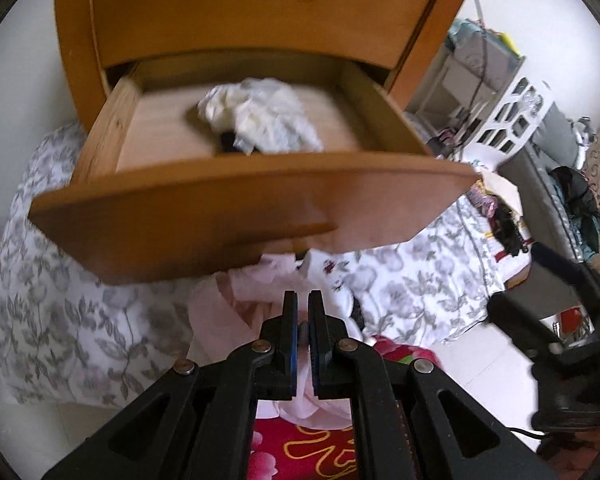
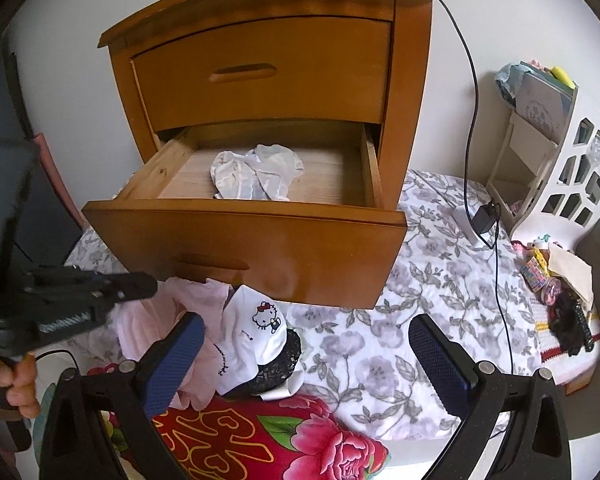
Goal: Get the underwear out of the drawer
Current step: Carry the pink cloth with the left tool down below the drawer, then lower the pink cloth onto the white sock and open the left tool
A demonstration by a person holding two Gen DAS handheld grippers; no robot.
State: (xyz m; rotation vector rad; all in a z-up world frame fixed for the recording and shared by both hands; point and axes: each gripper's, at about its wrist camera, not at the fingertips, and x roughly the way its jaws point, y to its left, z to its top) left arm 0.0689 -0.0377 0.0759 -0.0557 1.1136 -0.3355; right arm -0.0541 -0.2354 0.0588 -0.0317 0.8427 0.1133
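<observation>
Underwear, a crumpled white sheer piece [image 2: 256,172], lies on the bare wooden floor of the pulled-out lower drawer [image 2: 244,236] of an orange-brown wooden nightstand [image 2: 260,68], above and ahead of both grippers and touched by neither. Going from the left in the right wrist view, the left hand-held gripper [image 2: 140,284], black and held by a hand [image 2: 18,380] at the frame's edge, points toward the drawer's front panel; its own camera shows the left hand-held gripper [image 1: 303,300] with its blue-padded fingers brought together and nothing pinched at the tips. Just beyond and below those tips sits a heap of clothes on the grey-flowered white bedspread [image 2: 400,340]: a pale pink garment [image 2: 204,300], then a white garment with a cartoon cat print [image 2: 256,332] over a black lace piece [image 2: 284,360]. The right hand-held gripper [image 2: 304,340] hangs over this bedspread with its jaws spread wide and empty, the heap beside its left finger. Nearest that gripper lies a red quilt with pink flowers [image 2: 300,440].
</observation>
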